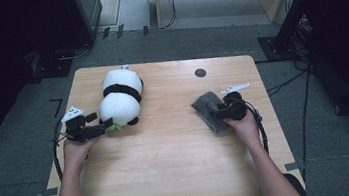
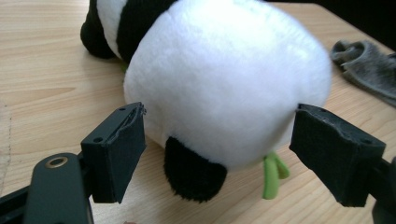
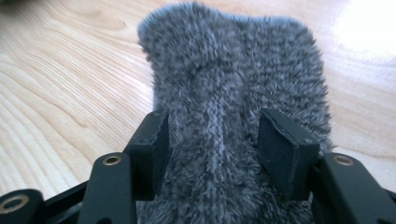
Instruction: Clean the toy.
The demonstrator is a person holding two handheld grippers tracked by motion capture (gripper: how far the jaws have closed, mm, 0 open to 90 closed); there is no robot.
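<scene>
Holding both claws open, nothing gripped. Our left gripper (image 2: 219,154) stands wide, round white-and-black plush panda (image 2: 224,84) just ahead, between the pads, untouched. Our right gripper (image 3: 212,149) sits half open over the fuzzy grey cloth (image 3: 233,70), flat on the light wooden table (image 1: 169,154), pads not pinching.

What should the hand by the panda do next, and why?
Probably draw the left gripper back a little from the panda. Its jaws stand open on either side of the toy without pressing it, so the panda already rests on the table.
</scene>
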